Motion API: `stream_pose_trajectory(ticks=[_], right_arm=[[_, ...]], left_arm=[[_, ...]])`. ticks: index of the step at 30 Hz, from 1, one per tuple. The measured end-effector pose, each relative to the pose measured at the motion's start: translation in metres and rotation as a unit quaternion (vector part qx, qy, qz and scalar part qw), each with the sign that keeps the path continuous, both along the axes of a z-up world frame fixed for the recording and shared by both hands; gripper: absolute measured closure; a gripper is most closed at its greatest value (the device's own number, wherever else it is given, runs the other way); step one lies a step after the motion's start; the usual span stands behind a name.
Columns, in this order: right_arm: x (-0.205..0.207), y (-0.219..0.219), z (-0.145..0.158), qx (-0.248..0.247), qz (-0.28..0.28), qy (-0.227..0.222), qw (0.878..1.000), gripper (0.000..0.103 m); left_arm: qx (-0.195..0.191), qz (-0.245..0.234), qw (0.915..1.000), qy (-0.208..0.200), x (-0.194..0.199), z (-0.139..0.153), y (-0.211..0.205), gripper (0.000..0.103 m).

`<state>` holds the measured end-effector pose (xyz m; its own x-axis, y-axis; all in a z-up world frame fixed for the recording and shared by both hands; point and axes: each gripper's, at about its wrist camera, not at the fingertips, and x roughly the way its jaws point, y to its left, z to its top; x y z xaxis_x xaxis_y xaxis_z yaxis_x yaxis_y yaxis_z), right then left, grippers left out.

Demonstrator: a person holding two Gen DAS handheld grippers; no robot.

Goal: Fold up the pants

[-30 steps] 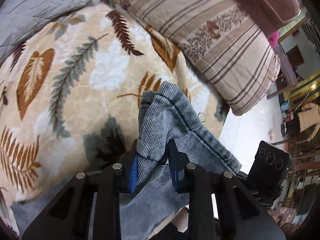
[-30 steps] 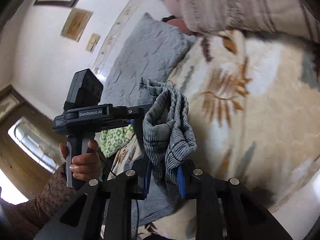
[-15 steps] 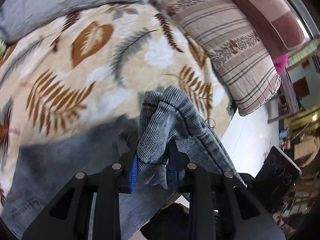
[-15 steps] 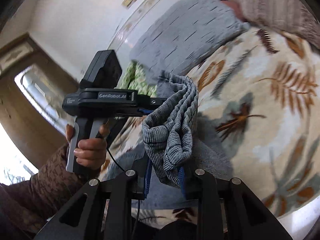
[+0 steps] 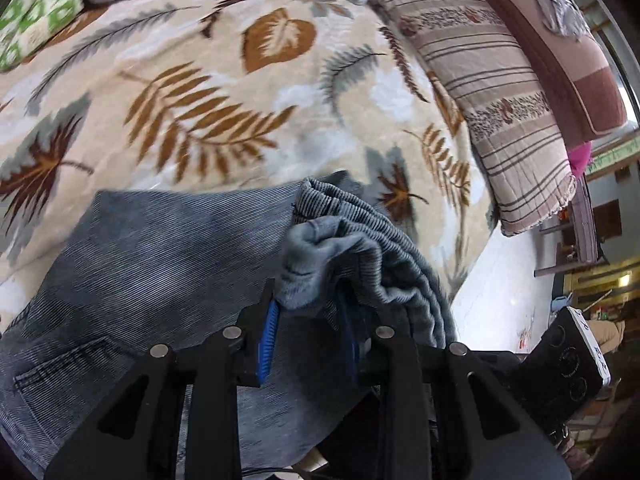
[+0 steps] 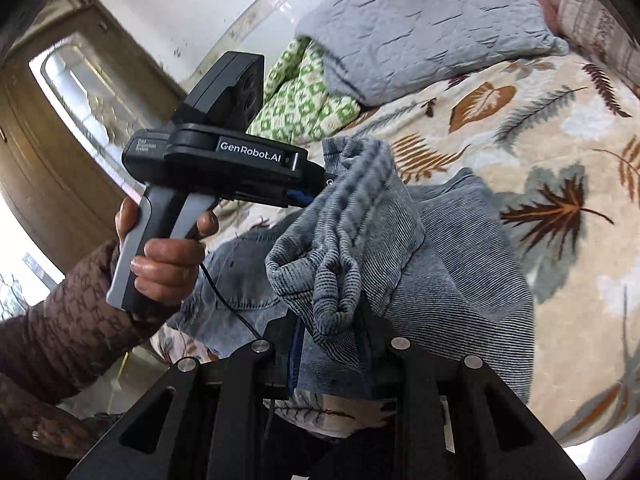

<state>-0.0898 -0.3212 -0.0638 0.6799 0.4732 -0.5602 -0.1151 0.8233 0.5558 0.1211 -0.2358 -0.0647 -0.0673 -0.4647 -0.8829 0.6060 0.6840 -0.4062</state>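
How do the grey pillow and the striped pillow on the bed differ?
The grey pillow is plain and crinkled; the striped pillow carries brown lines and patterned bands. The grey pillow lies beside a green-patterned cloth; the striped pillow lies by the bed's edge. Both rest on the leaf-print blanket.

A bed with a leaf blanket (image 5: 240, 92) fills the room. A grey pillow (image 6: 424, 20) lies at 12 o'clock, a striped pillow (image 5: 500, 92) at 2 o'clock. White wall (image 6: 200, 4), bright window (image 6: 76, 92) at 10 o'clock.
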Motion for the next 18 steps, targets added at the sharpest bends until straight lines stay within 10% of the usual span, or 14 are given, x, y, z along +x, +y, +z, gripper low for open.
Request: stream_pose_trajectory(ticks=[18], right_arm=[[0.027, 0.068, -0.035, -0.071, 0.097, 0.066, 0.99, 0.071]], left_arm=[[0.034, 0.059, 0.9973, 0.029, 0.002, -0.04, 0.069, 0.078]])
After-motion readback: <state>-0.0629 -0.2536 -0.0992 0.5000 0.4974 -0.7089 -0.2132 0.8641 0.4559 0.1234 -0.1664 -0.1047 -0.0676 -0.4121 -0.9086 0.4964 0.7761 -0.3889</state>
